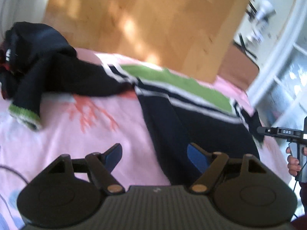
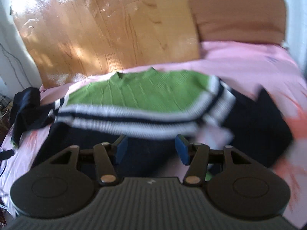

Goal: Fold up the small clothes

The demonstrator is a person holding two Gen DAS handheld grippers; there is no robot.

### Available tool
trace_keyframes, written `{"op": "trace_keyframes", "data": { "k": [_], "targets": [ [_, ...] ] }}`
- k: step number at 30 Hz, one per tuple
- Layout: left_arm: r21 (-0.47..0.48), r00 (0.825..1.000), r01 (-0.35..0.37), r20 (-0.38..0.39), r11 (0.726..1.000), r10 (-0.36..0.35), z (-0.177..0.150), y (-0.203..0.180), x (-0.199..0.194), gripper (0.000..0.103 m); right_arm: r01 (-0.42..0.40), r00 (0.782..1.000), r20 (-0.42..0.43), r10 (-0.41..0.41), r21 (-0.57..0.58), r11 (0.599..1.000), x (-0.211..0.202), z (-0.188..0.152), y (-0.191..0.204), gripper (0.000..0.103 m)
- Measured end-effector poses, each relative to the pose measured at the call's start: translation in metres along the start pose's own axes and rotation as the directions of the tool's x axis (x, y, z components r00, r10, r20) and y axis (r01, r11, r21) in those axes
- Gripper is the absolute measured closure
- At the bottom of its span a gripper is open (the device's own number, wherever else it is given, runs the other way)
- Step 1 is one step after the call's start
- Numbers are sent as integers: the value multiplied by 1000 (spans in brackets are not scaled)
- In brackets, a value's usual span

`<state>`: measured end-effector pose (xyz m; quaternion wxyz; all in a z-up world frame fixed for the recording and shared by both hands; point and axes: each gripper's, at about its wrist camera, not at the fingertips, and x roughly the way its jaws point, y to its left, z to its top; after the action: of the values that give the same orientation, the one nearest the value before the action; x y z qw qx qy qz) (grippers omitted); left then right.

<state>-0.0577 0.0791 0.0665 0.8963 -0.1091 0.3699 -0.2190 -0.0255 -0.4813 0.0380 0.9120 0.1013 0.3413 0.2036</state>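
A small green, white and navy sweater [image 2: 138, 95] lies spread on the pink bed sheet [image 1: 76, 134]. Left tongs [image 1: 154, 153] and right tongs [image 2: 151, 147] both hover spread apart, empty. Motion blur hides edges, so probably grip each sleeve near its cuff [image 1: 25, 115] before folding inward.

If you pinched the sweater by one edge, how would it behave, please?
The sweater is ribbed knit lying limp on the bedsheet, so it would probably droop. Its sleeve trails sideways and would likely drag. The knit looks grippy, not slippery.
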Motion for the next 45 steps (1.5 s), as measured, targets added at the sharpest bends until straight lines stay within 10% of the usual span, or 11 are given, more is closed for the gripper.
{"op": "trace_keyframes", "data": {
  "k": [9, 12, 14, 16, 27, 33, 38, 45],
  "targets": [
    [105, 987, -7, -156, 994, 23, -31, -36, 11, 39, 96, 995, 23, -95, -70, 993, -22, -82, 5, 47],
    [151, 985, -31, -165, 988, 56, -41, -51, 17, 58, 99, 995, 38, -94, -134, 986, -24, -99, 16, 48],
    [183, 984, -60, -154, 981, 89, -45, -58, 19, 86, 95, 994, 73, -83, -187, 978, -24, -108, 28, 66],
    [178, 984, -79, -144, 981, 105, -46, -58, 15, 92, 77, 995, 81, -61, -206, 976, -24, -111, 37, 95],
    [79, 986, -107, -123, 991, 116, -50, -24, -29, 91, 133, 991, 46, -129, -121, 984, -104, -127, 7, 100],
    [46, 995, -102, 0, 994, 102, -27, -23, -47, 71, 205, 970, 134, -202, -12, 979, -93, -107, -14, 96],
    [16, 995, -46, 94, 999, 45, -7, -36, -41, 56, 266, 927, 235, -293, 140, 954, -74, -66, -49, 53],
    [65, 999, -43, 1, 997, 43, -10, -59, 19, 56, 268, 954, 150, -261, -28, 963, -21, -56, -39, 49]
  ]
}}
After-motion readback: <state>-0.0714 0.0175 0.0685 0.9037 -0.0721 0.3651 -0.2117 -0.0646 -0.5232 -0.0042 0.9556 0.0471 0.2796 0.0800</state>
